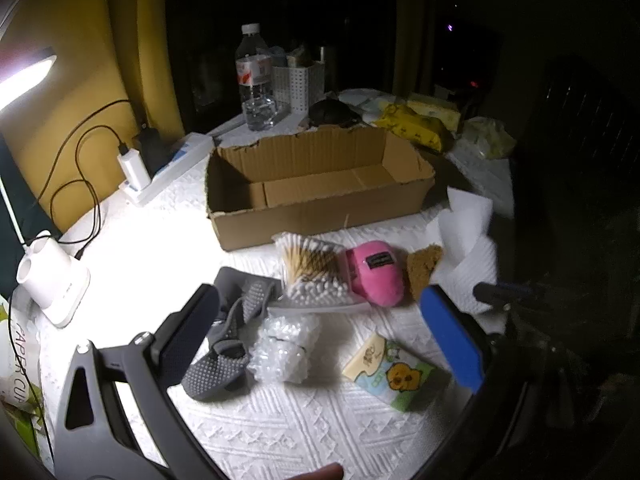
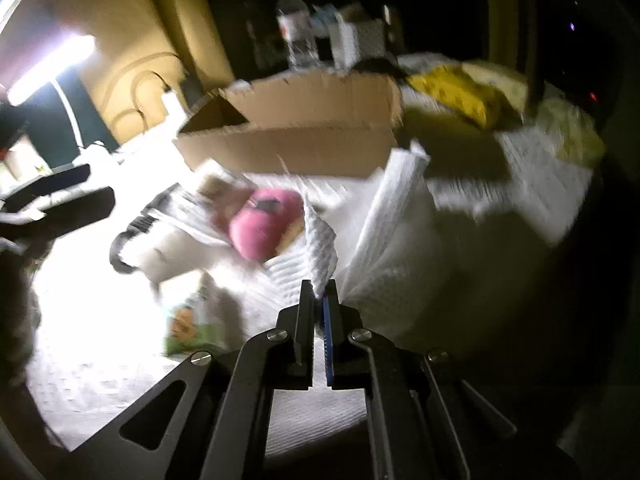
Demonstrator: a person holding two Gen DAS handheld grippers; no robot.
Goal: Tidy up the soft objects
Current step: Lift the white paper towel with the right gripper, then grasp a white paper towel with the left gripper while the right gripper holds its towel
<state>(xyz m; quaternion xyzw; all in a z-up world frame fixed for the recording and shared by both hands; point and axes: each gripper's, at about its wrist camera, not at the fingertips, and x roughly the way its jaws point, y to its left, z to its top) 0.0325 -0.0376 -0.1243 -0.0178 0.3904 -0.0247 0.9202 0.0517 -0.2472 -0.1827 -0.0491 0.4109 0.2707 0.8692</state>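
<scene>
The right claw (image 2: 320, 294), low in the frame's centre, is pinched onto a corner of the white paper towel (image 2: 400, 248). The left claw (image 1: 320, 328) gapes wide and empty above the bubble wrap (image 1: 282, 350) on the bench (image 1: 280, 432); the cardboard box (image 1: 320, 216) sits mid-frame.

One cardboard box (image 1: 320, 184) stands on the bench. In front of it lie one bag of cotton swabs (image 1: 310, 270), one pink plush (image 1: 376, 274), one brown sponge (image 1: 423, 270), one white paper towel (image 1: 466, 256), one grey strap (image 1: 228, 340), one wad of bubble wrap (image 1: 282, 350) and one tissue pack (image 1: 394, 372). Behind the box: one water bottle (image 1: 255, 76), one white basket (image 1: 298, 82), two yellow packs (image 1: 416, 122). At the left: one power strip (image 1: 172, 168), one white charger (image 1: 134, 168), one black plug (image 1: 150, 146), one white two-hole holder (image 1: 54, 280). Two hand-held grippers: one (image 1: 320, 320), the other (image 2: 319, 288).
</scene>
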